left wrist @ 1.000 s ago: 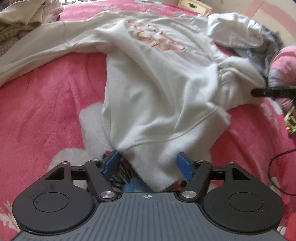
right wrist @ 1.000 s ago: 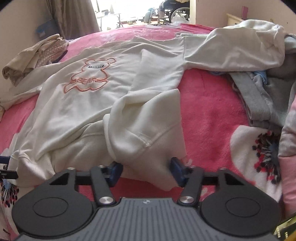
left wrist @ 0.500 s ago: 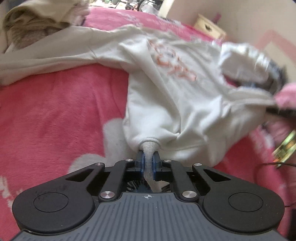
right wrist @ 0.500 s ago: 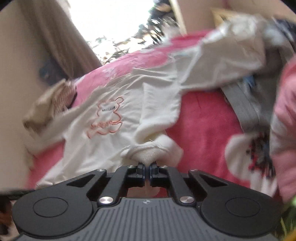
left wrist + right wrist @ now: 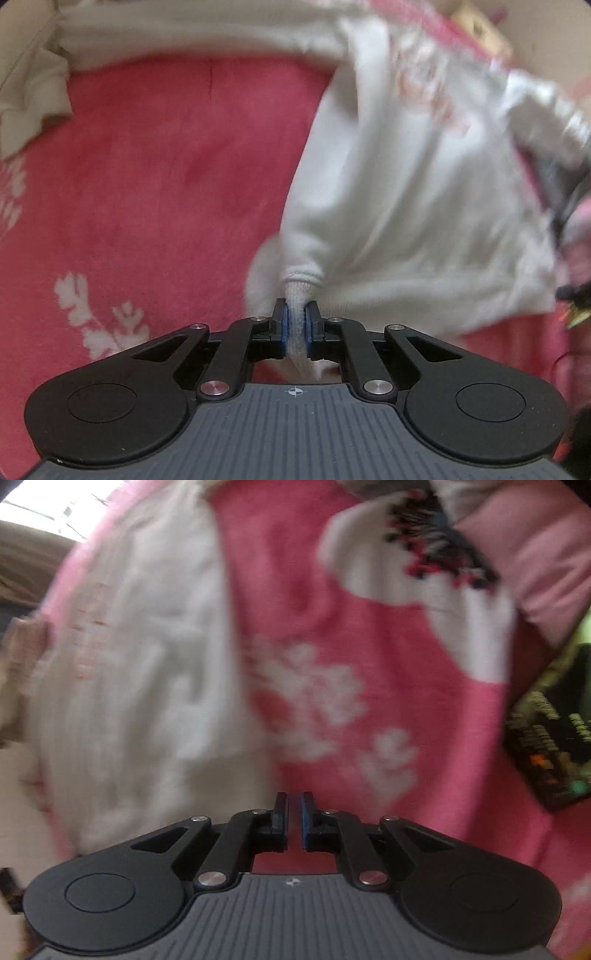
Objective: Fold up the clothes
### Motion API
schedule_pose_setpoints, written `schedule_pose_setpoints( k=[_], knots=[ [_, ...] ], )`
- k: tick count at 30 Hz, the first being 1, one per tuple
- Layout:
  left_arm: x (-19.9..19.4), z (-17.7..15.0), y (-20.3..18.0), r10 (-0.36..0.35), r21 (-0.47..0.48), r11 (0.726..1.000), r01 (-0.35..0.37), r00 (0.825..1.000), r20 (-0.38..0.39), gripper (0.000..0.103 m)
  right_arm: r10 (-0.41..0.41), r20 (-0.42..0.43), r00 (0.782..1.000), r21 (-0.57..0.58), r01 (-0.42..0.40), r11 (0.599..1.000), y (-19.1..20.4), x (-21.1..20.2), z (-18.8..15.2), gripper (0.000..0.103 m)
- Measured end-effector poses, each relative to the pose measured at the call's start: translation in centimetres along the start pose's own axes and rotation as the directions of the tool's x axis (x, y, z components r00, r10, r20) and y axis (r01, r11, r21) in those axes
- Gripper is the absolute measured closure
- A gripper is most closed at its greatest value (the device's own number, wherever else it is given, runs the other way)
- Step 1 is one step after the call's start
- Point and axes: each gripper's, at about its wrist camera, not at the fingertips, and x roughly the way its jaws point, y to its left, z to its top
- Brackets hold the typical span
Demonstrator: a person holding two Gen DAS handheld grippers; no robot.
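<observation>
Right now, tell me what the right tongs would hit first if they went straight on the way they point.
Probably the pink fleece blanket with white flowers, just right of the cream sweatshirt; blur leaves depth unsure. The right tongs are opening, nothing visible between them.

pink fleece blanket (image 5: 155, 177) with white flower print covering the bed, beige cloth (image 5: 29, 99) bunched at its far left edge, dark printed box (image 5: 554, 731) at right, blurred

Black left tool (image 5: 296, 328) (silver screws), blue pads, ribbed grey body.
</observation>
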Motion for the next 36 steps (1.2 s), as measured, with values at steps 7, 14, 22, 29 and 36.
schedule_pose_setpoints(
  k=[7,14,22,29,36],
  knots=[
    [-1.2,-0.2,-0.9,0.051,0.123,0.991,-0.054,0.998,0.024,0.069,0.012,0.216,0.976,-0.222,0.037,0.974,3.5,-4.1,-0.7,0.059],
    [-2.2,-0.7,-2.1,0.079,0.217,0.971,-0.102,0.991,0.111,0.049,0.035,0.244,0.969,-0.416,0.072,0.907,8.4,-2.5,-1.7,0.053],
    [0.0,-0.8,-3.7,0.105,0.299,0.943,-0.143,0.985,0.138,0.049,0.031,0.269,0.963,-0.364,0.072,0.928,7.9,-2.0,-2.3,0.053],
    [0.9,0.1,-1.6,0.038,0.114,0.992,-0.051,0.993,0.114,0.052,0.067,0.317,0.946,-0.177,-0.011,0.984,3.6,-2.0,-0.9,0.047],
    [0.8,-0.4,-1.4,0.016,0.124,0.992,-0.028,0.995,0.094,0.053,0.166,0.182,0.969,-0.059,-0.157,0.986,0.8,1.0,-0.3,0.029]
  ],
)
